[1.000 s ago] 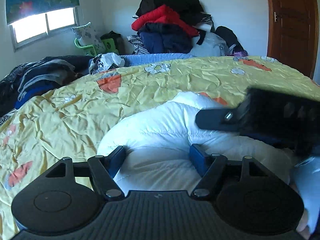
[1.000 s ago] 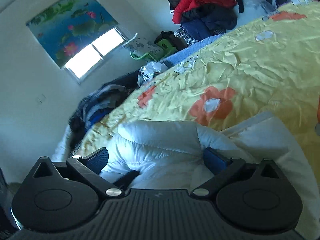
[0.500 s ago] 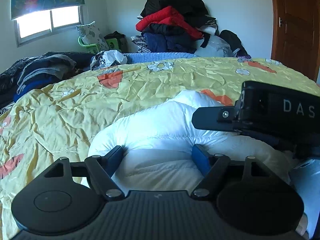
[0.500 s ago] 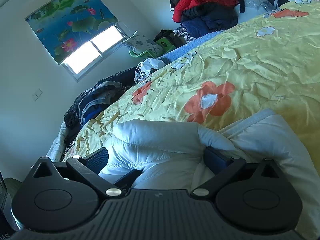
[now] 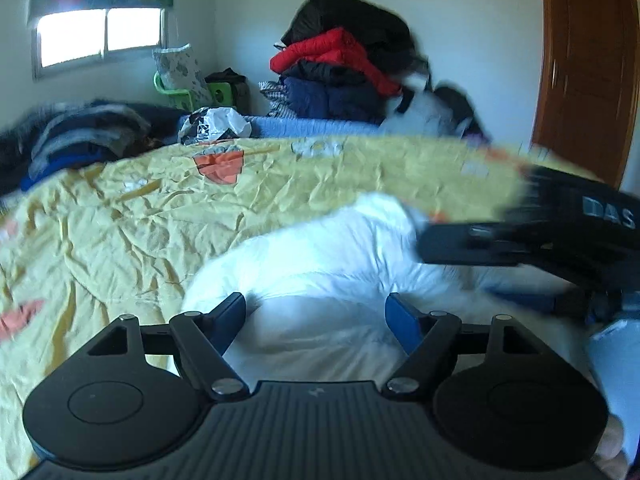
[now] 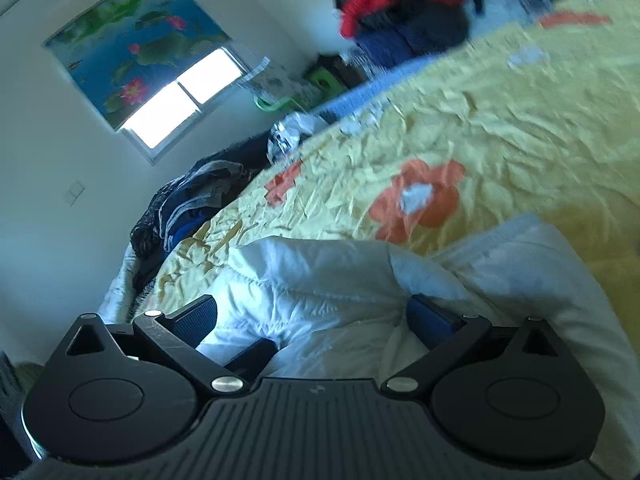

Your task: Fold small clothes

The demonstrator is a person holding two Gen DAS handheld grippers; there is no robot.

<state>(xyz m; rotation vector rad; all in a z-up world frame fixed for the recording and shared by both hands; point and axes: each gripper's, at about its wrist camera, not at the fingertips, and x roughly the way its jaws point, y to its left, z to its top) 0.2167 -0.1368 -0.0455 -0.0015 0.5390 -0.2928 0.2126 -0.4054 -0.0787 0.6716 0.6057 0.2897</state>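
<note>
Now we see the white puffy jacket [image 5: 320, 256] bunched on the yellow flowered bedspread [image 5: 120, 216]. Our left gripper [image 5: 316, 314] stands spread wide, padding bulging between its fingers (squeezed or not, we cannot tell). Our right gripper [image 6: 312, 316] likewise straddles a thick fold, fingers far apart.
</note>
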